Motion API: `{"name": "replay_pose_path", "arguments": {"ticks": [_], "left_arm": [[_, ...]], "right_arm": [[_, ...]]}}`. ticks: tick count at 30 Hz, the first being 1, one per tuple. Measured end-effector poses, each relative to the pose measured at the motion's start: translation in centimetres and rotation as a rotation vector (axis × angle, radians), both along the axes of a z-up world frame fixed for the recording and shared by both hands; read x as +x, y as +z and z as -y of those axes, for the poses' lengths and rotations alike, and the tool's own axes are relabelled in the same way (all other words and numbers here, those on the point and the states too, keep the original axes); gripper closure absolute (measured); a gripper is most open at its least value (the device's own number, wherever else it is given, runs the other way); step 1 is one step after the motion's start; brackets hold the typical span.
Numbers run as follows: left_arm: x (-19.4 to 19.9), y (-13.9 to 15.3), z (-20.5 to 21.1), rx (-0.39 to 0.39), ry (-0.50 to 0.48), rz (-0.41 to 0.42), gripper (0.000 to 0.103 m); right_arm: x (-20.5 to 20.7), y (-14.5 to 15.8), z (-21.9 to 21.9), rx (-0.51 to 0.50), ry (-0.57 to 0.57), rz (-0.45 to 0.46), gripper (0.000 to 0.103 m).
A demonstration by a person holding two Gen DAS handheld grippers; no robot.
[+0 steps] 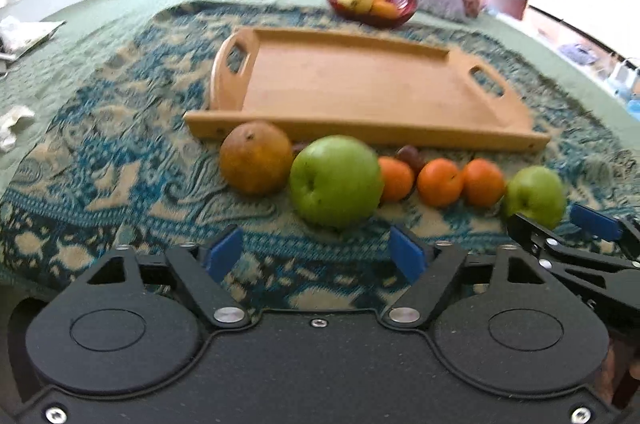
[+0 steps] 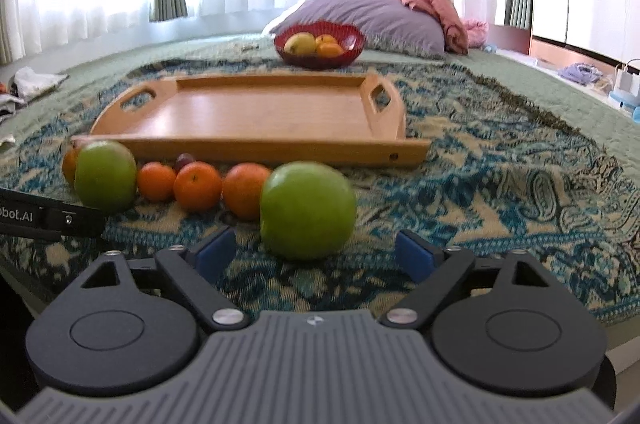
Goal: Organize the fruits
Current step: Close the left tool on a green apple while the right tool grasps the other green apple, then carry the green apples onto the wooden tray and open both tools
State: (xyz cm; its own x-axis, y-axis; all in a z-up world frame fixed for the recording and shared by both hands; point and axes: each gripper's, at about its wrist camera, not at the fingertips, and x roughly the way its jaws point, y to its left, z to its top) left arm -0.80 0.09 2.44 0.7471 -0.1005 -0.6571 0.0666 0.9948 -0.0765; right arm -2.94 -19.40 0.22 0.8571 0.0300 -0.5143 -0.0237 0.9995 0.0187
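Fruit row: lies on the patterned blanket [image 1: 120,184], along the near long edge of the tray [image 1: 360,92], outside it. From the left end: brown pear [image 1: 256,157], touching the tray's near left corner; large green apple [image 1: 335,181]; three oranges, first [image 1: 396,178], second [image 1: 440,182], third [image 1: 483,181]; a small dark fruit [image 1: 410,156] behind them, kind not clear; second green apple [image 2: 307,210] at the right end.

Tray: wooden, two handles, nothing in it.

Red bowl [image 2: 320,58]: beyond the tray's far edge, against a purple pillow [image 2: 380,16]; holds a yellow fruit and oranges.

Left gripper [image 1: 314,252]: blue pads spread wide, nothing between them, just short of the large green apple.

Right gripper [image 2: 316,254]: pads likewise spread and holding nothing, the second green apple just ahead and nearly between them.

Hazards, by judgement:
- Round fruit on soft, uneven cloth. A pad that nudges an apple before closing may roll it into the neighbouring orange and scatter the row.
- Smooth apple skin. An off-centre pinch may squeeze it forward out of the pads.
- Grippers close side by side. Reaching together, they may knock each other.
- Raised tray edge. A fruit carried low may strike it and drop.
- Pear looks soft-skinned; hard closing may bruise it.
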Motion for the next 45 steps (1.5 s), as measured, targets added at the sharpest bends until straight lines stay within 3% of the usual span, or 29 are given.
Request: {"name": "replay_pose_path", "arguments": {"ticks": [3, 8, 14, 17, 28, 31, 32, 36, 41, 45], "left_arm": [[0.1, 0.2, 0.3, 0.001, 0.000, 0.041, 0.046], [0.9, 0.0, 0.8, -0.013, -0.017, 0.077, 0.051], [1.3, -0.6, 1.2, -0.007, -0.026, 0.122, 0.051], [1.6, -0.8, 0.8, -0.034, -0.017, 0.128, 0.050], [3.7, -1.9, -0.1, -0.126, -0.026, 0.134, 0.038], [3.9, -2.0, -0.2, -0.146, -0.019, 0.133, 0.041], [3.8, -2.0, -0.3, -0.146, -0.009, 0.136, 0.048], [3.2, -1.5, -0.4, -0.139, 0.006, 0.156, 0.048], [2.3, -0.4, 0.4, -0.065, -0.009, 0.221, 0.048], [3.4, 1.3, 0.1, -0.079, -0.009, 0.242, 0.048]], "right_arm": [[0.2, 0.3, 0.1, 0.002, -0.003, 0.031, 0.021], [0.6, 0.2, -0.4, -0.025, 0.028, 0.033, 0.027], [0.6, -0.3, -1.0, -0.040, 0.028, 0.047, 0.030], [0.8, -0.5, -1.1, -0.050, 0.020, 0.045, 0.034], [1.6, -0.8, -0.6, -0.023, 0.034, 0.032, 0.035], [1.7, -0.9, -0.6, -0.022, 0.036, 0.027, 0.043], [1.7, -0.8, -0.6, -0.021, 0.037, 0.029, 0.043], [1.4, -0.7, -0.5, -0.003, 0.026, 0.035, 0.045], [1.3, -0.2, -0.1, 0.027, 0.013, 0.046, 0.045], [1.7, 0.6, 0.5, 0.043, -0.003, 0.066, 0.045]]}}
